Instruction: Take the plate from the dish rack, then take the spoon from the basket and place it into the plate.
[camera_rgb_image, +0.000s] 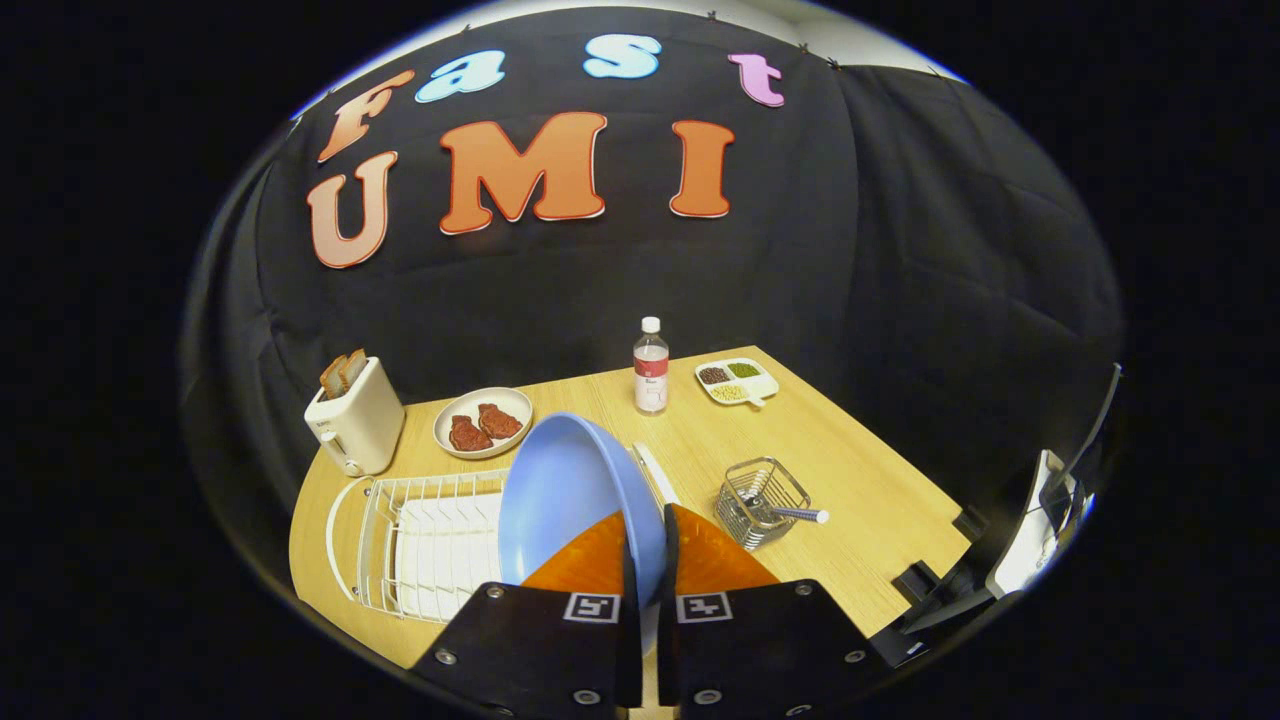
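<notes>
A light blue plate (562, 490) stands on edge between my orange fingers (585, 560), lifted over the right end of the white dish rack (420, 545). My gripper (648, 560) is shut on the plate's rim, one finger on each face. To the right of the fingers sits a wire basket (762, 502) on the wooden table (860, 480). The spoon (800, 514) lies in the basket with its handle poking out over the right rim.
Beyond the rack stand a white toaster (356, 420) with bread slices, a plate of meat pieces (483, 422), a water bottle (651, 368) and a divided dish of beans (736, 381). A white strip (655, 472) lies on the table behind the plate. Dark equipment (1010, 545) stands off the table's right edge.
</notes>
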